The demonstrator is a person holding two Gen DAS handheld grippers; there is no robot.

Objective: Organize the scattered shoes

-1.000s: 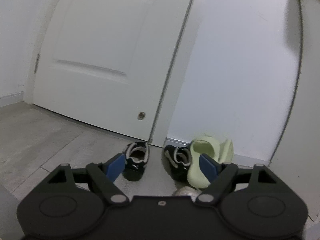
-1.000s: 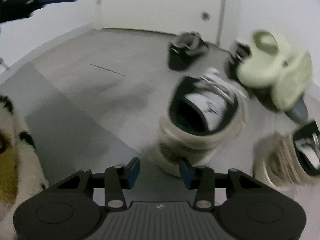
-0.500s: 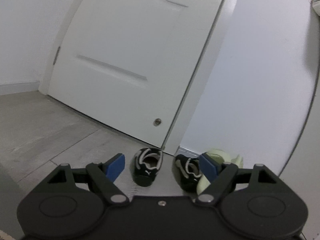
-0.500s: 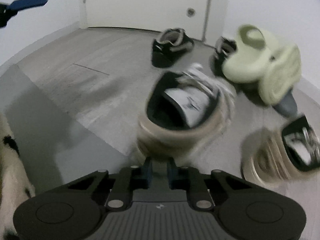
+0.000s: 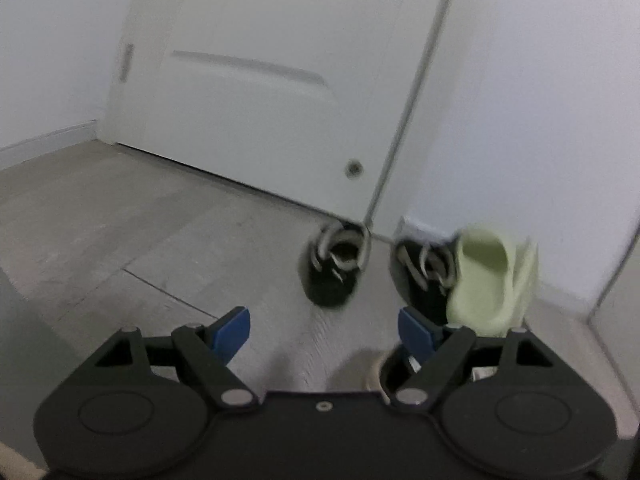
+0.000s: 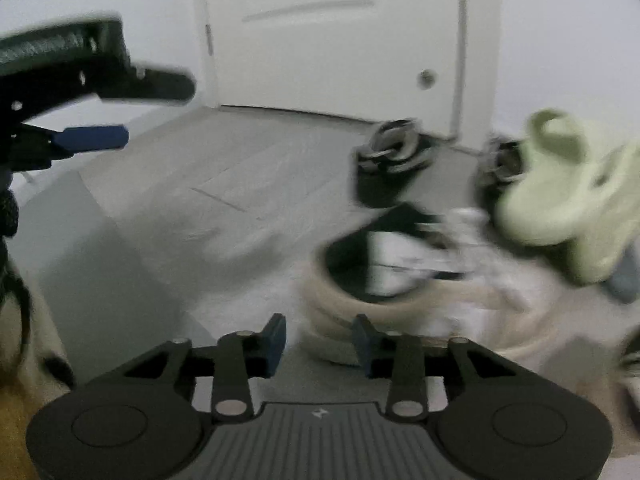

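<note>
My right gripper [image 6: 318, 340] sits w/ jaws part-open, having just been opening; the beige sneaker [image 6: 360, 280] heel rim lies just ahead, nearer the right finger, and nothing's pinched between the pads as far as I can tell thru the blur. The sneaker's long axis runs away from me, up and to the right, toe toward the green slides [image 6: 568, 196]. My left gripper [image 5: 324, 326] is wide & empty, further off from the sneaker, aimed at the floor in front of the black sneakers [image 5: 336, 268] by the door [image 5: 280, 100].
</note>
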